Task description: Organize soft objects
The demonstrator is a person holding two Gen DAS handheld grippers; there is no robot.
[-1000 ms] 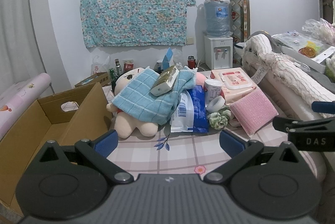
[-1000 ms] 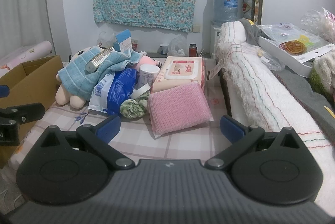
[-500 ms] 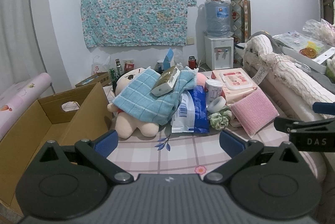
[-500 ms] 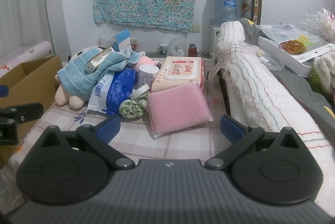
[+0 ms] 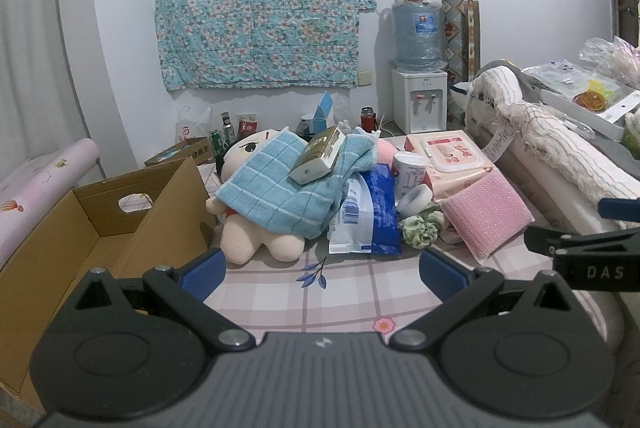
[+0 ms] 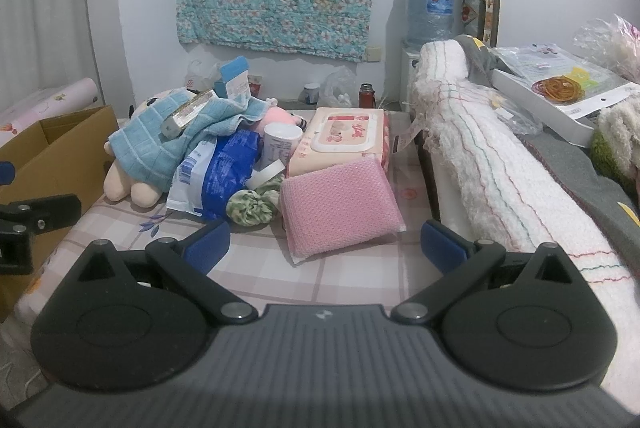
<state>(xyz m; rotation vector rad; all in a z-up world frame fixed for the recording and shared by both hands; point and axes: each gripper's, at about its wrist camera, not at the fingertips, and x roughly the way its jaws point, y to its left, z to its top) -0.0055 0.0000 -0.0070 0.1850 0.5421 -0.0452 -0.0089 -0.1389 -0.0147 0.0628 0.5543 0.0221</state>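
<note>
A blue towel (image 5: 276, 195) drapes the plush doll (image 5: 256, 240), a tissue pack (image 5: 318, 155) on top; beside them lie a blue pouch (image 5: 380, 207), green scrunchie (image 5: 422, 228) and pink sponge (image 5: 486, 218). An open cardboard box (image 5: 100, 228) stands left of my checked table (image 5: 340, 292). My left gripper (image 5: 322, 270) and right gripper (image 6: 324, 246) are both spread wide, holding nothing.

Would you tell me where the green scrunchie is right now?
In the left wrist view the green scrunchie lies centre-right on the table, between the blue packet and the pink sponge.
</note>
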